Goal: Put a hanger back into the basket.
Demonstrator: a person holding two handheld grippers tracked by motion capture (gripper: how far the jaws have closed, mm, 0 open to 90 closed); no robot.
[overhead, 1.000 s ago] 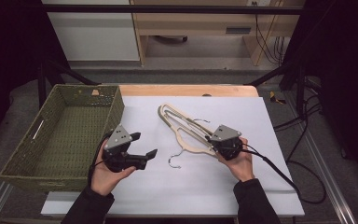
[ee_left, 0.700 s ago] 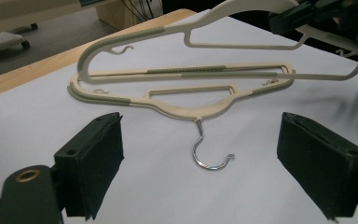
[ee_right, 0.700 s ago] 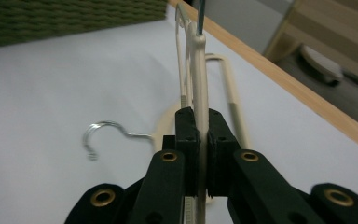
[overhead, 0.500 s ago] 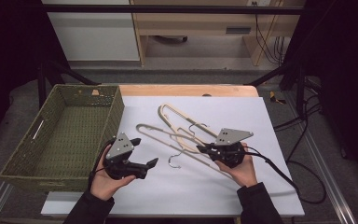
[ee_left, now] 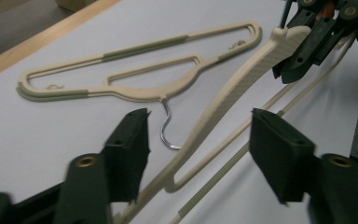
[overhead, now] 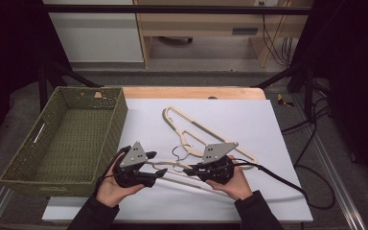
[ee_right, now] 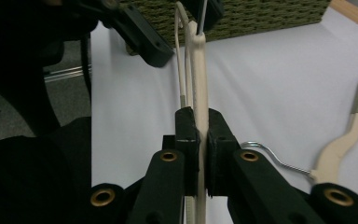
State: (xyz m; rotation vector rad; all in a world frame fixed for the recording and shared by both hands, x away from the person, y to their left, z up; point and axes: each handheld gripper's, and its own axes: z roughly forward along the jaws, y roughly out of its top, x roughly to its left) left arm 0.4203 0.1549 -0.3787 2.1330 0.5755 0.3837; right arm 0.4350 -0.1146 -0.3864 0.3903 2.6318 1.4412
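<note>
right tool (ee_right: pixel 197 135) clamps the raised hanger (ee_left: pixel 233 93); left tool (ee_left: pixel 200 144), closing, straddles it untouched

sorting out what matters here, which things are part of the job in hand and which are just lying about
In the job:
- held hanger, clamped in the right gripper
- left gripper, its jaws just closing around the hanger's other end, pads not yet on it

Lying about:
- second hanger, flat on the white table
- green woven basket
- cables beside the table

Left tongs (ee_left: pixel 200 144) straddling lifted hanger (ee_left: pixel 233 88), closing
</note>
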